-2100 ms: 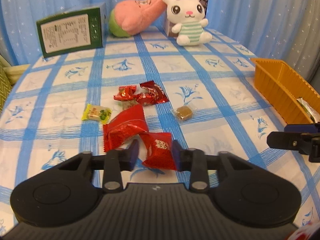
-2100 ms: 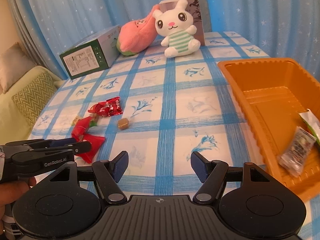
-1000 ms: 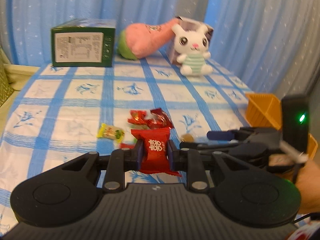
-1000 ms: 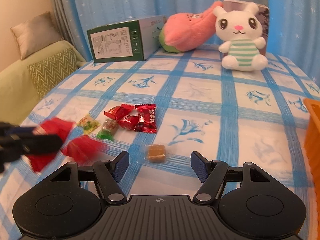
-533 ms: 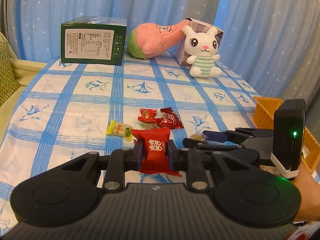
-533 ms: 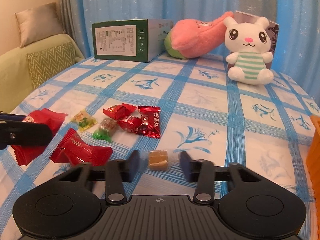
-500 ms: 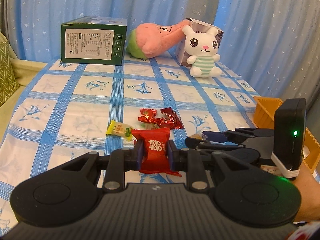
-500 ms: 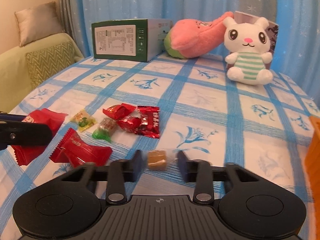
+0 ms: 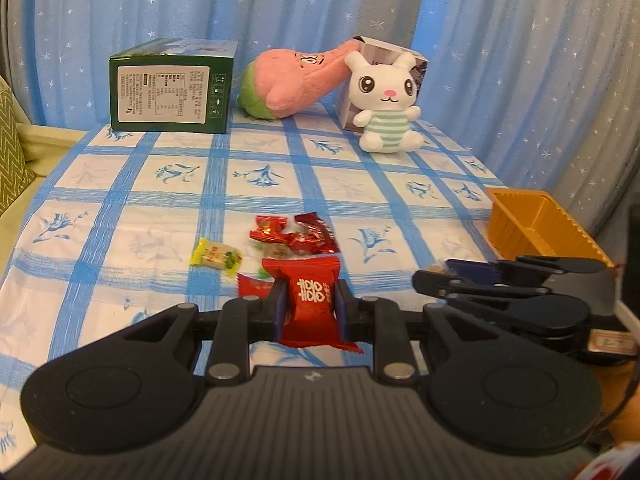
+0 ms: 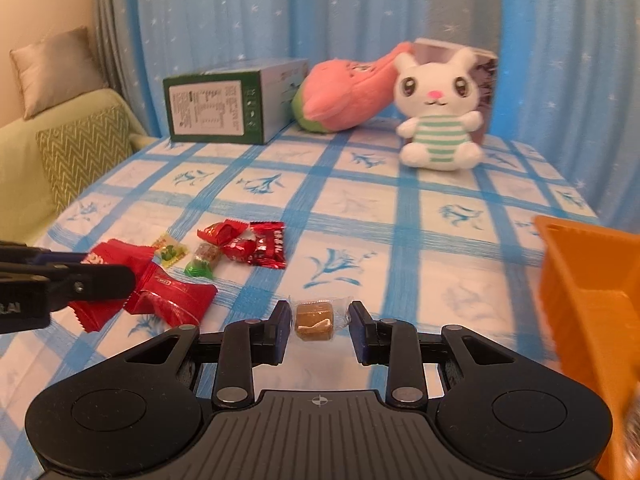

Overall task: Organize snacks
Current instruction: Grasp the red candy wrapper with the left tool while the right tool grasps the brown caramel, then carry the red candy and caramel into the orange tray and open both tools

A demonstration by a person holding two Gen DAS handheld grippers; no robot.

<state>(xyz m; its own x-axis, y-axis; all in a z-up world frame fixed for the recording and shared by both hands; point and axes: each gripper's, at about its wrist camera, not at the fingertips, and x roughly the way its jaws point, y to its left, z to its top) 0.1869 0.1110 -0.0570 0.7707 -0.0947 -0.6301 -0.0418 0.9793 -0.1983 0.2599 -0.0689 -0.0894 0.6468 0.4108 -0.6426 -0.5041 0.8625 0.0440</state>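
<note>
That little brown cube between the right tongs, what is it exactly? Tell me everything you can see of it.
The brown candy looks like a caramel or toffee cube sealed in clear, crinkly wrapping with twisted ends sticking out sideways. It has a paler streak along its front edge. It sits between the closing fingers of the right tongs, whose pads reach the wrapper ends but not visibly the cube. Whether it still rests on the checked tablecloth is unclear.

The orange tray (image 10: pixel 584 280) is blurred and cut off by the right edge of the right wrist view, its inside unseen. The red packet (image 9: pixel 256 285) at centre in the left wrist view is mostly hidden behind the held red snack (image 9: pixel 311 304). Print on the green box (image 9: pixel 160 96) is too small to read.
</note>
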